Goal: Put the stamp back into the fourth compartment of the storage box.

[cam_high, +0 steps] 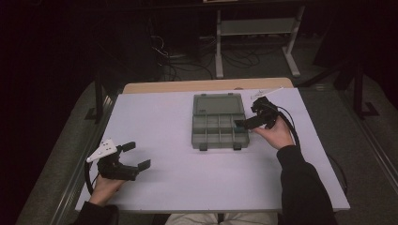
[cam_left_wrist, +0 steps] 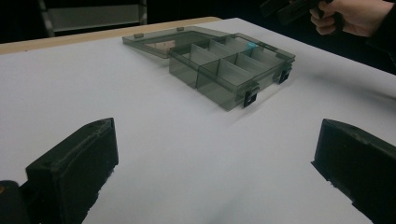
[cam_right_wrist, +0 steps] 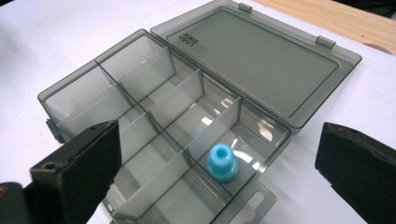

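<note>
A smoky grey compartment box (cam_high: 194, 136) lies on the white table, right of centre, with its lid (cam_high: 218, 104) folded open toward the far side. A small blue plastic piece (cam_right_wrist: 221, 162) stands in one compartment at the box's right end, and it shows as a blue speck (cam_left_wrist: 251, 46) in the left gripper view. My right gripper (cam_high: 241, 123) hovers at the box's right edge, open, with the blue piece below the gap and untouched (cam_right_wrist: 219, 135). My left gripper (cam_high: 139, 154) is at the near left, open over bare table (cam_left_wrist: 215, 135).
The white tabletop (cam_high: 178, 178) has a wooden strip (cam_high: 206, 86) along its far edge. A thin white strip (cam_high: 265, 92) lies at the far right corner. Beyond the table are metal frame legs (cam_high: 218, 47) and floor cables.
</note>
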{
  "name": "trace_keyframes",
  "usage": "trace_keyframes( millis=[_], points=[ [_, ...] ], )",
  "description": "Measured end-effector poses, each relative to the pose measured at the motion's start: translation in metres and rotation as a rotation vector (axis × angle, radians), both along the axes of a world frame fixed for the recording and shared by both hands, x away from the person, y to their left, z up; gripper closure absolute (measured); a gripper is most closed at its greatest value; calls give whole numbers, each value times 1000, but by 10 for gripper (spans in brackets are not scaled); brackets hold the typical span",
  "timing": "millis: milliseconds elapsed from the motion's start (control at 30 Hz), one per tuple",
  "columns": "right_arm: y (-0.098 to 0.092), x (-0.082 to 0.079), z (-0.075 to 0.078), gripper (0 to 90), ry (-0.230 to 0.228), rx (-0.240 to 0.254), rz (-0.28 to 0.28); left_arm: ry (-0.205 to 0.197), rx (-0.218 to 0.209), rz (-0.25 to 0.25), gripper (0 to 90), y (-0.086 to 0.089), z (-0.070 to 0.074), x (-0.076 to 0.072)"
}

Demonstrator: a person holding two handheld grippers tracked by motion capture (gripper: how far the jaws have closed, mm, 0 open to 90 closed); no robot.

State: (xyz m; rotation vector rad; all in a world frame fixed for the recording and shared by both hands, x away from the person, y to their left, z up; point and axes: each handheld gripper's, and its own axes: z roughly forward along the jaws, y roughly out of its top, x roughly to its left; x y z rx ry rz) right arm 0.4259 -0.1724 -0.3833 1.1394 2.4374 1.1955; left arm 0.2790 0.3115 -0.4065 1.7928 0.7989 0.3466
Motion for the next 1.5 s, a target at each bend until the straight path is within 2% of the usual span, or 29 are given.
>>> trace_keyframes(
  millis=[200, 500, 700, 1100, 1300, 1500],
  points=[
    [-3, -10, 2, 0, -22, 46, 6, 2, 0, 2, 0, 0, 0, 0],
    [-7, -25, -1, 0, -55, 61, 15, 6, 7, 4, 0, 0, -1, 0],
    [-15, -33, -6, 0, -60, 88, 13, 3, 13, 1, 0, 0, -1, 1],
    [-26, -46, -10, 0, -71, 104, -1, 0, 8, 0, 0, 0, 0, 0],
    [-33, -52, -10, 0, -82, 152, -15, 2, 7, -2, 0, 0, 0, 1],
    [-35, -57, -12, 0, -92, 149, -13, 3, 7, 1, 0, 0, 0, 1]
  ],
)
